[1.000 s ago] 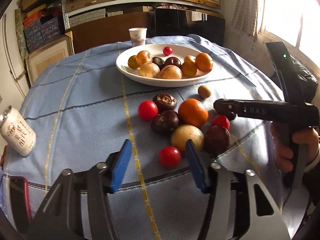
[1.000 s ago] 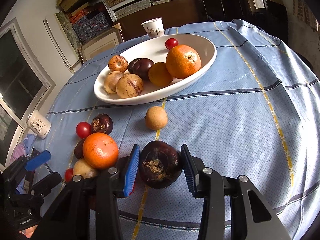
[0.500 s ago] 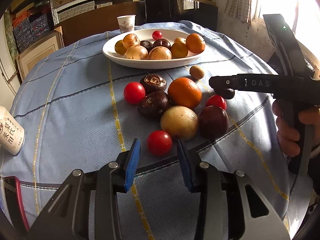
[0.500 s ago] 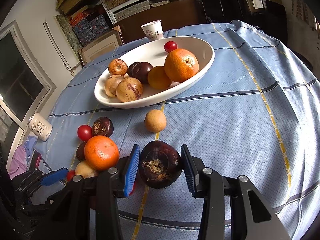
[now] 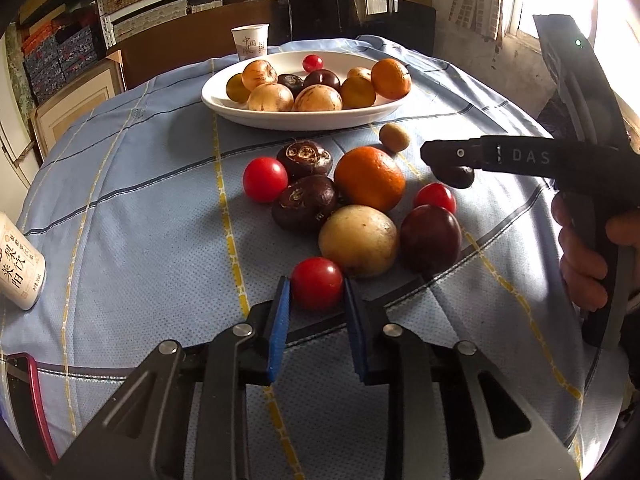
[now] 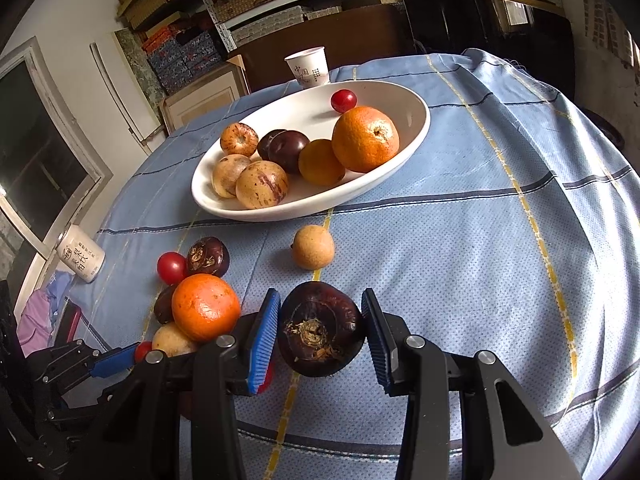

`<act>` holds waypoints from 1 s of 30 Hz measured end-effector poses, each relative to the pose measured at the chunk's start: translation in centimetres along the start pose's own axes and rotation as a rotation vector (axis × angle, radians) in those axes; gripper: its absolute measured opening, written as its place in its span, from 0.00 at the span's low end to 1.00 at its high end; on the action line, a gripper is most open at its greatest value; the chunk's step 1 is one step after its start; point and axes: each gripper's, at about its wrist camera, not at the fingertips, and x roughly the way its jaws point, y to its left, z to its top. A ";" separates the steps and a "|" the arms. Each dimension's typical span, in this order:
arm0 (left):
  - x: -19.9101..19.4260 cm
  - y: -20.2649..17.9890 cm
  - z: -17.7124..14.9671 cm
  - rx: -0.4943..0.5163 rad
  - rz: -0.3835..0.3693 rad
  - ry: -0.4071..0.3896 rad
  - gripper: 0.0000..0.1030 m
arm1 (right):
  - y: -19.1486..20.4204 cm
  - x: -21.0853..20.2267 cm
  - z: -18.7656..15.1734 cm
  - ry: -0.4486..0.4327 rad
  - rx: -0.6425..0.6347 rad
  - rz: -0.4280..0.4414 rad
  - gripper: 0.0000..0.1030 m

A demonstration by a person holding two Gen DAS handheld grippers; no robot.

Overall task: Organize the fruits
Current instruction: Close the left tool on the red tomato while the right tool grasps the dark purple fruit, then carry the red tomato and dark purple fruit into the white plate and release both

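A white oval plate [image 5: 304,120] at the far side holds several fruits. In front of it on the blue cloth lie an orange [image 5: 369,178], a pale yellow fruit [image 5: 358,240], a dark plum [image 5: 431,238], two dark brown fruits [image 5: 305,204], two red tomatoes [image 5: 265,179] and a small tan fruit [image 5: 394,137]. My left gripper [image 5: 316,292] has its jaws closing, and both blue pads touch the nearest cherry tomato [image 5: 316,282]. My right gripper [image 6: 320,302] is shut on a dark brown fruit [image 6: 320,332], just right of the pile.
A paper cup [image 5: 250,42] stands behind the plate. A white can [image 5: 18,268] lies at the table's left edge, and a red-cased phone [image 5: 24,392] lies nearer. A person's hand [image 5: 580,256] holds the right gripper's handle. Shelves and boxes fill the background.
My left gripper moved forward to the nearest cherry tomato and its jaws narrowed until the pads met it. The right gripper stayed still with the dark fruit between its pads.
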 end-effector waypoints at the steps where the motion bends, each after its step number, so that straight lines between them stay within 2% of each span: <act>1: 0.0 0.0 0.0 0.001 0.001 0.000 0.25 | 0.0 0.0 0.0 -0.001 -0.001 0.000 0.41; 6: -0.4 -0.1 0.1 -0.001 0.003 -0.016 0.24 | 0.2 -0.4 0.0 -0.023 -0.015 -0.003 0.41; 11: -2.0 0.4 0.6 -0.036 -0.033 -0.089 0.24 | 1.0 -1.0 0.0 -0.071 -0.055 0.020 0.41; 18: -3.1 1.2 2.2 -0.078 -0.039 -0.158 0.24 | 2.0 -1.9 0.5 -0.162 -0.124 0.051 0.41; 24: -2.2 2.7 6.5 -0.117 -0.039 -0.178 0.24 | 2.1 -1.1 2.7 -0.210 -0.132 0.059 0.41; 30: 1.5 4.2 12.6 -0.143 -0.022 -0.172 0.24 | 2.3 0.8 6.6 -0.260 -0.120 0.055 0.41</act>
